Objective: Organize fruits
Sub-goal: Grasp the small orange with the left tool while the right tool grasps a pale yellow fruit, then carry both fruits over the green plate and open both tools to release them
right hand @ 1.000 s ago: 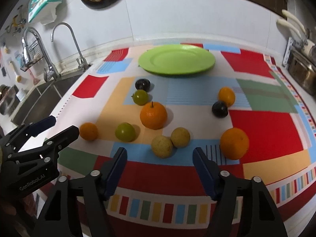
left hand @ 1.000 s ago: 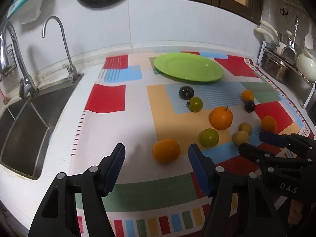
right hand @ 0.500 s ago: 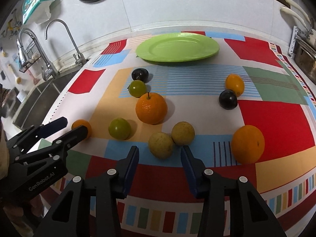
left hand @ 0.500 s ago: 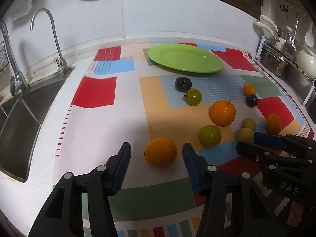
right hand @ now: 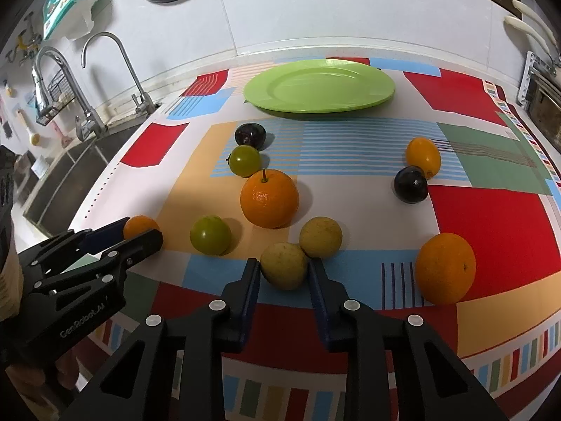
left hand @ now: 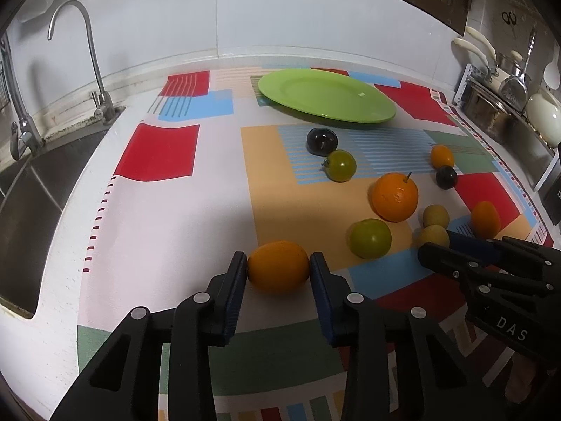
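My left gripper (left hand: 278, 266) is shut on a small orange fruit (left hand: 278, 266) that rests on the patterned mat; the fruit also shows in the right wrist view (right hand: 140, 226). My right gripper (right hand: 284, 273) is shut on a yellow-green fruit (right hand: 284, 265), which touches a second one (right hand: 320, 236). A green plate (left hand: 326, 94) lies empty at the back. Loose on the mat are a stemmed orange (right hand: 269, 199), green fruits (right hand: 210, 235) (right hand: 244, 160), dark plums (right hand: 250, 134) (right hand: 411, 184) and two more orange fruits (right hand: 445, 273) (right hand: 423, 156).
A sink (left hand: 31, 189) with two taps (left hand: 93, 66) lies to the left. A dish rack with pots (left hand: 505, 105) stands at the right edge. The white backsplash wall (left hand: 280, 17) runs behind the plate.
Both grippers moved forward and down and closed: the left onto the small orange fruit, the right onto the yellow-green fruit. The other fruits have not moved.
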Available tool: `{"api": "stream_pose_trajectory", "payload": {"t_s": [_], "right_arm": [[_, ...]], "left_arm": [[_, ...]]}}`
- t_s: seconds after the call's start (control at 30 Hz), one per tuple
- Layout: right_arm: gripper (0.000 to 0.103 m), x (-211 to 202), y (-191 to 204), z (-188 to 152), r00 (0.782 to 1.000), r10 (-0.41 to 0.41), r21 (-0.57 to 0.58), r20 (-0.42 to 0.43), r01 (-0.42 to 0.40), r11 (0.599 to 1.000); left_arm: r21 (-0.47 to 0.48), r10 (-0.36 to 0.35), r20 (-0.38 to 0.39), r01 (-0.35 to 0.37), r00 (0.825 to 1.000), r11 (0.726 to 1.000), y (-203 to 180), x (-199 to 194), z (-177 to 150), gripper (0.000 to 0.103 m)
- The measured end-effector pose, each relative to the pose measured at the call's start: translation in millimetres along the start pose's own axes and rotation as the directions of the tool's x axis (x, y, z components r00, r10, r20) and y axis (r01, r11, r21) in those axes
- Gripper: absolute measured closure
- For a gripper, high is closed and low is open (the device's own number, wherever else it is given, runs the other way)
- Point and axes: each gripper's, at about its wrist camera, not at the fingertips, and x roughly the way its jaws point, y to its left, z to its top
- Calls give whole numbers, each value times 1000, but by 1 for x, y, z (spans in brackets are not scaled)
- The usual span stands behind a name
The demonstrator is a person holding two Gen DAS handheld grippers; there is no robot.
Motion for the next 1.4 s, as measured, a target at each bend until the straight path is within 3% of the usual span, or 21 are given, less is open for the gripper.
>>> {"api": "stream_pose_trajectory", "payload": {"t_s": [0.5,0.87,1.4], "right_arm": [[74,-32,9,14,995,62,-66,84,-57,996],[74,-60,4,42,982,50,-97,181,-32,995],[74,-67,-10,95,970,96,-114,225,-71,991]], "left_arm": [[23,-19,81,17,997,1000,-12,-39,15,67],[94,-25,196,6,980,996,-27,-66,46,67],[176,-86,246,42,965,983,-42,-57,106,67]]}}
